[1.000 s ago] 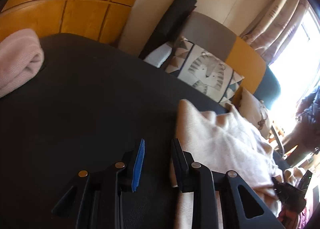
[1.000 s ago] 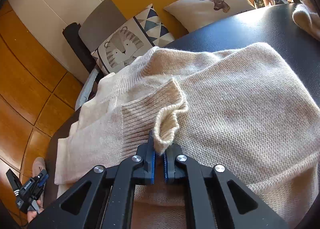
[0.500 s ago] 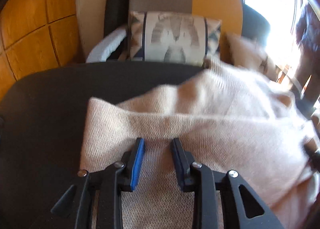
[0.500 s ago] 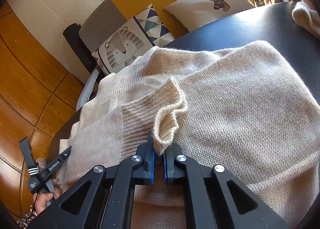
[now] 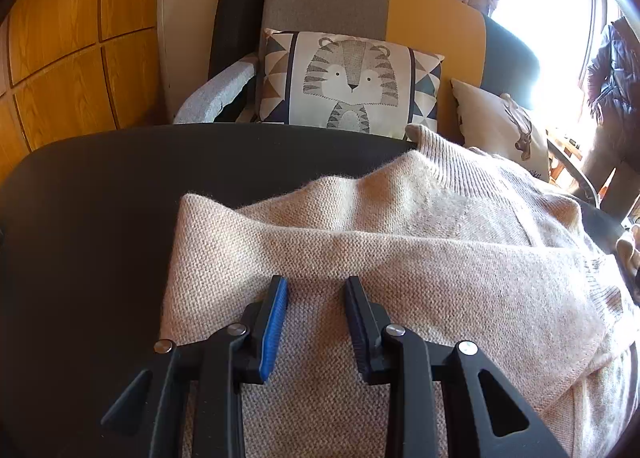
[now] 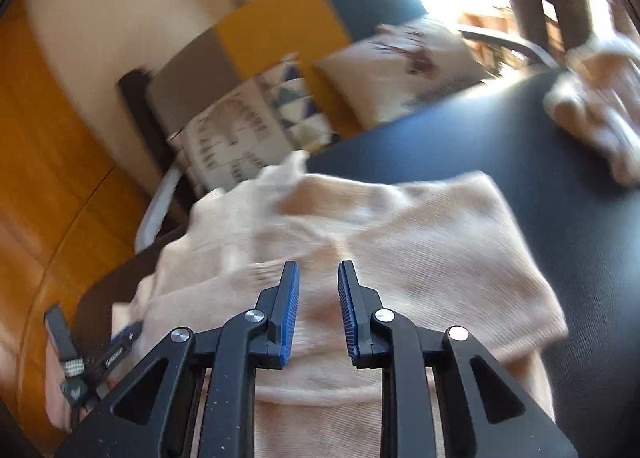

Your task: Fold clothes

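Across the lower frame, table [image 5: 100, 194]: dark, smooth surface filling the lower half of both wrist views and carrying the knitwear.
Sofa [image 5: 328, 2]: upper centre of the left wrist view, back panels in grey, mustard and dark blue; blurred in the right wrist view.
Sweater [image 5: 400, 258]: beige knit, lying on the table at centre and right of the left wrist view, a sleeve folded across the body from lower left to right; centre of the right wrist view [image 6: 400, 242], blurred.
Tiger cushion [image 5: 352, 82]: upright against the sofa back, just behind the table's far edge.
Deer cushion [image 5: 504, 130]: right of the tiger cushion, partly hidden by the sweater's collar.
Second garment [image 6: 596, 102]: pale knit heap at the upper right of the right wrist view, on the table, well apart from the sweater.
Left gripper [image 5: 316, 284]: bottom centre, jaws apart, tips over the folded sleeve's near edge; nothing pinched between them. Also visible at the lower left of the right wrist view [image 6: 132, 334], at the sweater's edge.
Right gripper [image 6: 318, 270]: bottom centre, jaws have just been opening and stand apart above the sweater, no fabric between them.
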`<control>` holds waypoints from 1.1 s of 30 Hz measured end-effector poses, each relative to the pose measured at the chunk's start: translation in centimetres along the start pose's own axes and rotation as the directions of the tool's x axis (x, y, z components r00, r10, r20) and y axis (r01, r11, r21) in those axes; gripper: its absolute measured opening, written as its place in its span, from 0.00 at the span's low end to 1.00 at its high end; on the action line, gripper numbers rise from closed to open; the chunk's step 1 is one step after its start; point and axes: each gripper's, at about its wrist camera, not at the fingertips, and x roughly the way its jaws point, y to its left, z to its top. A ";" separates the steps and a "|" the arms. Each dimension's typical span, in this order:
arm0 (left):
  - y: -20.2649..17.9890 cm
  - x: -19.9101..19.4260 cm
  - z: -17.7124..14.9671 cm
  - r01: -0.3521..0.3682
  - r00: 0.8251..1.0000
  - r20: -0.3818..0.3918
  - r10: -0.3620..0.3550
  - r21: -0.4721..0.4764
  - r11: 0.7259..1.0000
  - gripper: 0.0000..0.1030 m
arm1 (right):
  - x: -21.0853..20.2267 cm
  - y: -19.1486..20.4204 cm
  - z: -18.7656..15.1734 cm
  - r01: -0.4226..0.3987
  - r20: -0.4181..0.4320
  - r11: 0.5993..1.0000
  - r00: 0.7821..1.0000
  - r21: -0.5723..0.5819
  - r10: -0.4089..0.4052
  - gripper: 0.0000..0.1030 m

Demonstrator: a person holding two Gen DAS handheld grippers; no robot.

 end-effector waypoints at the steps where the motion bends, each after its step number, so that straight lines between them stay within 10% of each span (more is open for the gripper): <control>1: 0.0 0.0 0.0 -0.002 1.000 0.001 0.002 0.002 1.000 0.29 | 0.7 1.1 -0.1 -0.034 -0.017 0.998 0.999 -0.045 0.034 0.21; 9: 0.0 -0.1 -0.2 0.009 1.000 0.004 -0.009 -0.008 1.000 0.29 | 9.0 4.9 -1.1 0.020 -0.185 0.963 0.980 -0.267 -0.072 0.21; 15: 0.2 0.0 -0.1 0.025 1.000 0.006 -0.025 -0.019 0.999 0.29 | 6.9 0.0 -0.6 0.104 -0.112 0.982 0.986 -0.155 -0.122 0.13; 20: 0.1 0.0 0.0 0.022 1.000 0.007 -0.022 -0.016 1.000 0.29 | 2.8 -0.7 -0.8 -0.019 -0.073 0.997 0.997 -0.071 0.014 0.17; 26: 0.3 -0.1 0.0 0.036 0.999 0.007 -0.036 -0.029 0.999 0.29 | 3.0 -2.4 -3.0 0.142 -0.123 0.978 0.979 -0.154 -0.161 0.17; 33: 0.3 -0.1 0.1 0.032 0.999 0.005 -0.032 -0.025 0.999 0.30 | 2.9 -3.6 -3.5 0.149 -0.098 0.979 0.982 -0.139 -0.164 0.24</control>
